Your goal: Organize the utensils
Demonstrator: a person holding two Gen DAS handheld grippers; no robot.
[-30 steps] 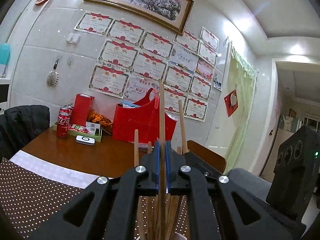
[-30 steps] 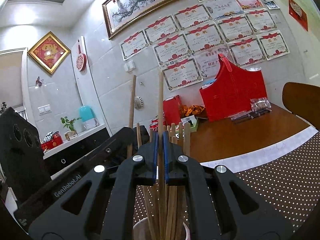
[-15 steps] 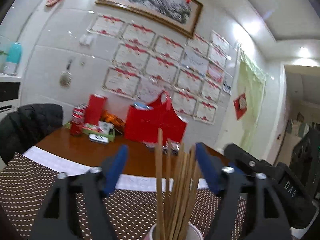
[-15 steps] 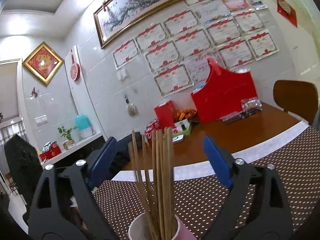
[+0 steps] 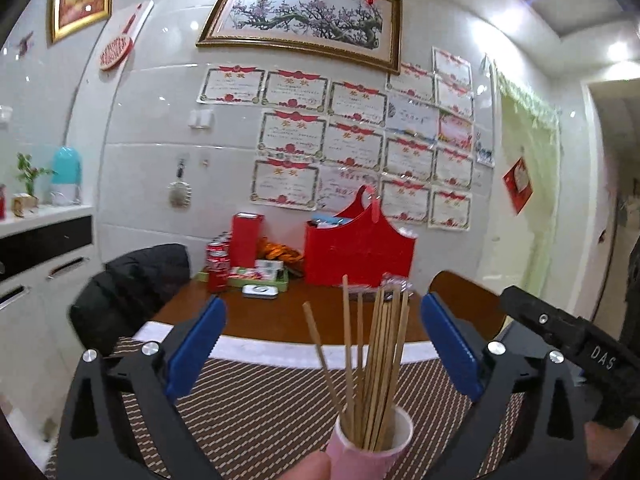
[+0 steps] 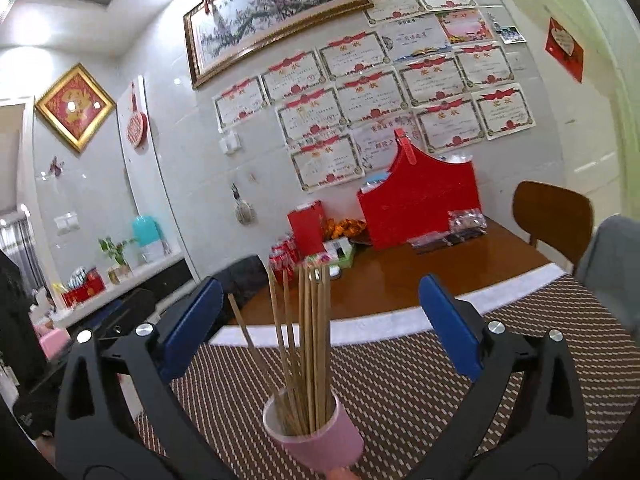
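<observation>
A pink cup [image 5: 370, 446] stands on the dotted brown table mat [image 5: 256, 404] and holds several wooden chopsticks [image 5: 376, 364] upright. It also shows in the right wrist view [image 6: 320, 434] with the chopsticks [image 6: 310, 344] fanned out. My left gripper [image 5: 322, 354] is open, its blue pads wide on either side of the chopsticks, holding nothing. My right gripper [image 6: 320, 332] is open the same way, empty. The other gripper's black body [image 5: 576, 356] shows at the right of the left wrist view.
A red gift bag [image 5: 358, 250], red box [image 5: 245, 238], cola cans [image 5: 218, 266] and a snack tray sit at the table's far side by the wall. A black jacket on a chair [image 5: 132, 284] stands left; a wooden chair [image 6: 554, 216] right.
Both grippers were shut on chopsticks a second ago. They opened wide, released the chopsticks into the cup, and pulled back and up.
</observation>
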